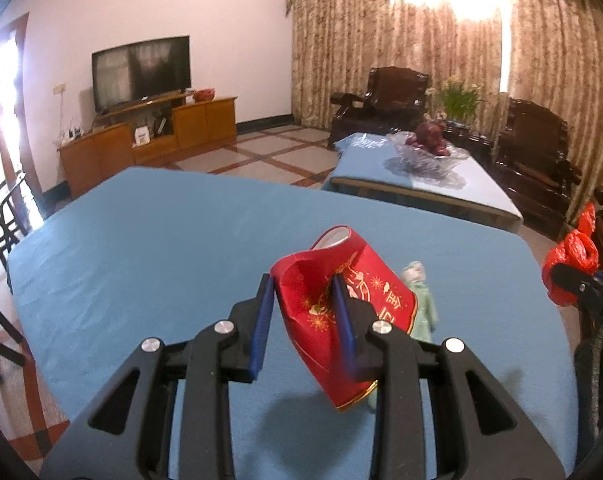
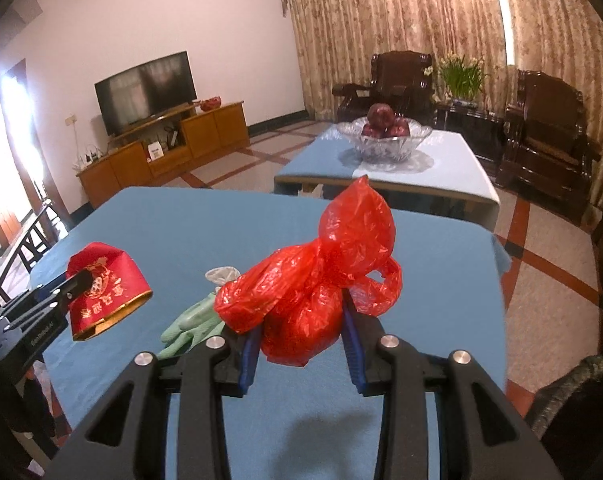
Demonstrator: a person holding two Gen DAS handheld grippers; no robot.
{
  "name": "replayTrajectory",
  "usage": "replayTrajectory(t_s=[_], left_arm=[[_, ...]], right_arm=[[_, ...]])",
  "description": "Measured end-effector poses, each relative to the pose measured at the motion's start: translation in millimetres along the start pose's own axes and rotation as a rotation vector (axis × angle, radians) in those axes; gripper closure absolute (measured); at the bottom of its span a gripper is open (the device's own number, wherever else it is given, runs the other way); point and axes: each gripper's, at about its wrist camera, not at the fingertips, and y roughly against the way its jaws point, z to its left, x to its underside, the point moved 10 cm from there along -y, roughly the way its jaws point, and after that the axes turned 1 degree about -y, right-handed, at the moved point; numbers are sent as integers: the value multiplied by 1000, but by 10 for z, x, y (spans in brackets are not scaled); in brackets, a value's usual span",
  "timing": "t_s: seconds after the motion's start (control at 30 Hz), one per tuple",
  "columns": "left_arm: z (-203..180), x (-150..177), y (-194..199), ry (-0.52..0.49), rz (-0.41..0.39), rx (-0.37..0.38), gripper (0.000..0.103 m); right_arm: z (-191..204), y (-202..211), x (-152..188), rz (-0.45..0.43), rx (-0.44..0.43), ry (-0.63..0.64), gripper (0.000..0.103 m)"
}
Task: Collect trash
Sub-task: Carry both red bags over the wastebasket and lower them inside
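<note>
Left wrist view: the left hand-held gripper [image 1: 305, 312] stood narrow, its blue pads pinching a crushed red cup [image 1: 333, 300] above the blue bench [image 1: 141, 240].

Right wrist view: the right hand-held gripper [image 2: 301, 344], narrow too, clamped a red bag [image 2: 321, 280] above the bench, a green glove [image 2: 189, 324] lying beside.

Crushed red paper cup [image 1: 333, 312] with gold print and a gold rim, dented along one side, tilted with its white inside facing away; pinched between the blue pads of the left tongs [image 1: 305, 312] and raised clear of the blue tabletop [image 1: 141, 240]. Crumpled red plastic bag [image 2: 321, 280], knotted and bunched, gripped by the right tongs [image 2: 301, 344] above the tabletop. Pale green glove [image 2: 189, 326], limp, lying flat on the tabletop between the two.
</note>
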Motion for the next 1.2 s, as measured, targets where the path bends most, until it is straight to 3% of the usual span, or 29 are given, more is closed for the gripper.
replayTrajectory(t_s=[0.57, 0.9, 1.2], left_arm=[[-955, -63, 656, -64, -42, 160, 74], [-1747, 53, 947, -116, -52, 274, 74], [-2593, 211, 1168, -199, -55, 391, 74]], right_arm=[[-303, 1002, 61, -63, 20, -9, 67], [-798, 1555, 79, -119, 89, -41, 67], [-1385, 2053, 305, -141, 190, -82, 67]])
